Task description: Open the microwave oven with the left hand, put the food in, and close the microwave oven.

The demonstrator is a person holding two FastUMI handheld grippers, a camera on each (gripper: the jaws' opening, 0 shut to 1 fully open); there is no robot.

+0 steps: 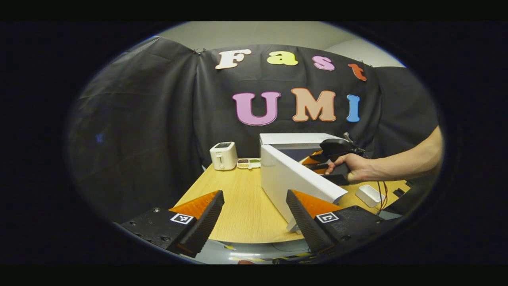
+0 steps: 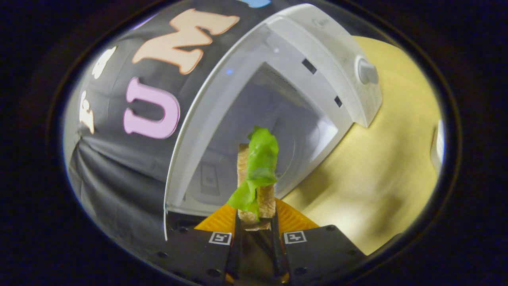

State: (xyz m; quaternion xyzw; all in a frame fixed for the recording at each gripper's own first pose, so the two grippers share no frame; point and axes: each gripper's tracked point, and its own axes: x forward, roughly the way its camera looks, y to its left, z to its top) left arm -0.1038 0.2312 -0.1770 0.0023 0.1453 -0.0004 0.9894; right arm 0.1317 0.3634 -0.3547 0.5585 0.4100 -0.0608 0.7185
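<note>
In the left gripper view the left tool hangs above the near edge of the round wooden table, its two fingers spread wide apart with nothing between them. Just ahead of it stands the white microwave oven with its door swung open toward the camera; the door's free end lies close beside the tool's right-side finger, though whether they touch cannot be told. Beyond the door a person's hand holds the right tool at the oven's open front. At the far side of the table stand a small white toaster and, just beside it, a shallow tray with coloured pieces. A small white dish lies on the table near the arm.

In the right gripper view the right tool is clamped on a sandwich, slices of toasted bread with a green lettuce leaf draped along them, both fingers pressing its sides. The sandwich is held upright in front of the oven's open cavity, not yet resting on the cavity floor. The oven's control panel with a round knob shows to the right of the opening, tilted in this view
</note>
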